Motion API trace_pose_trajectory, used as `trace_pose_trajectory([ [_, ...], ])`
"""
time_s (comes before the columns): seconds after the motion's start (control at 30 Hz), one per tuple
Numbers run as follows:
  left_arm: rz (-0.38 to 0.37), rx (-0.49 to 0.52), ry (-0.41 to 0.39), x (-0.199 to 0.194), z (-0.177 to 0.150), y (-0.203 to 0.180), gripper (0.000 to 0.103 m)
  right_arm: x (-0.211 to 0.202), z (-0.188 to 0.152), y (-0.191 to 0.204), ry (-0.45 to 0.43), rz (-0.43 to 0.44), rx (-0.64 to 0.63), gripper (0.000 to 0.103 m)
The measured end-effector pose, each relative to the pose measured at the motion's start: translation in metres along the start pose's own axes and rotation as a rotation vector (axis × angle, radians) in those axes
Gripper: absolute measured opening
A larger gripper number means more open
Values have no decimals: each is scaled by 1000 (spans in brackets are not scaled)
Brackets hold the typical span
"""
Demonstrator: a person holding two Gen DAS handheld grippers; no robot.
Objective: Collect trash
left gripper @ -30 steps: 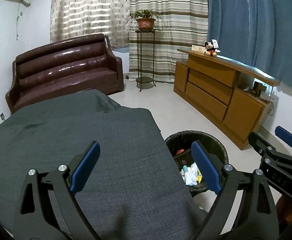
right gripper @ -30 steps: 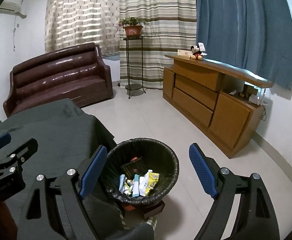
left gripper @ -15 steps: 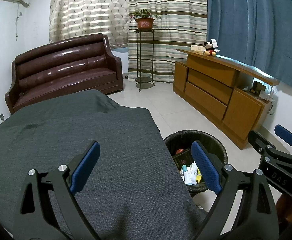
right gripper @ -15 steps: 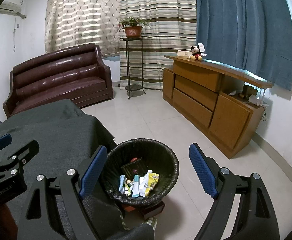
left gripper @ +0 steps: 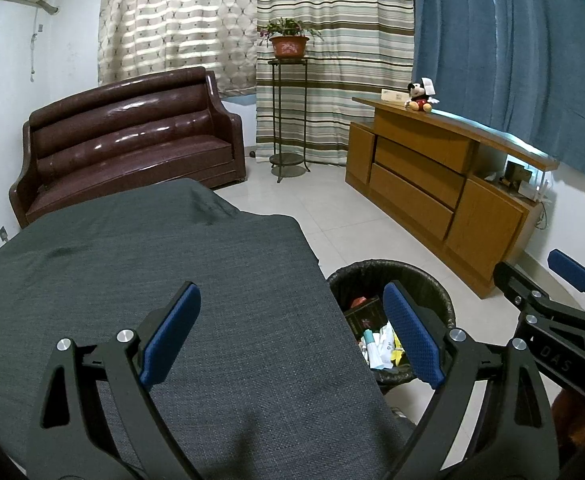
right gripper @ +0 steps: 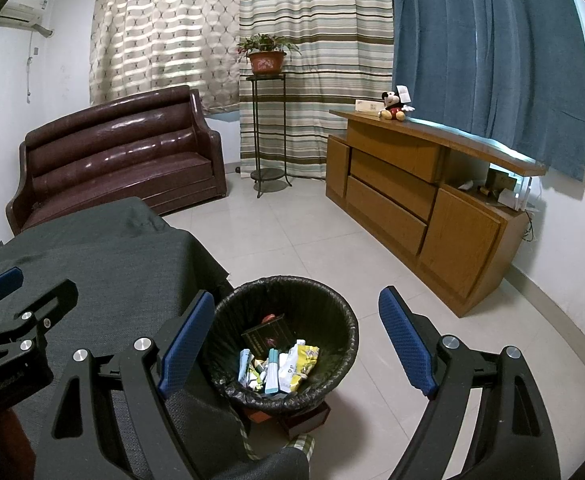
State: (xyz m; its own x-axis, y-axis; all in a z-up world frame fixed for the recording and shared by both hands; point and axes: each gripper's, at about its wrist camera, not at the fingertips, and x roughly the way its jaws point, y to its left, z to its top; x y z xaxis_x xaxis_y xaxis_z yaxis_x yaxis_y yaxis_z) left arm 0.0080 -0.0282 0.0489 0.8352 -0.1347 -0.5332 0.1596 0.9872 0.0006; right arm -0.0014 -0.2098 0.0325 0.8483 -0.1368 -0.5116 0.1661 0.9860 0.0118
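A black-lined trash bin (right gripper: 332,312) stands on the floor beside the table; it also shows in the left wrist view (left gripper: 432,280). Inside lie several wrappers, tubes and a dark box (right gripper: 280,360). My right gripper (right gripper: 296,344) is open and empty, held above the bin. My left gripper (left gripper: 292,332) is open and empty, above the right part of the grey cloth-covered table (left gripper: 132,280). No trash shows on the cloth. Each gripper appears at the edge of the other's view.
A brown leather sofa (left gripper: 132,140) stands at the back left. A plant stand (left gripper: 288,120) is by the striped curtains. A wooden cabinet (left gripper: 432,188) with a Mickey toy (left gripper: 420,98) lines the right wall. Tiled floor (right gripper: 292,240) lies between them.
Both grippers have stayed open and nearly still; the views shifted only slightly.
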Motion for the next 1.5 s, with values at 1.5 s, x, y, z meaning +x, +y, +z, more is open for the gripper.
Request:
trace_pose_trajectory([
  [1.5, 2, 48, -59, -3, 0, -19, 94, 0, 0, -1, 3, 1, -1, 82],
])
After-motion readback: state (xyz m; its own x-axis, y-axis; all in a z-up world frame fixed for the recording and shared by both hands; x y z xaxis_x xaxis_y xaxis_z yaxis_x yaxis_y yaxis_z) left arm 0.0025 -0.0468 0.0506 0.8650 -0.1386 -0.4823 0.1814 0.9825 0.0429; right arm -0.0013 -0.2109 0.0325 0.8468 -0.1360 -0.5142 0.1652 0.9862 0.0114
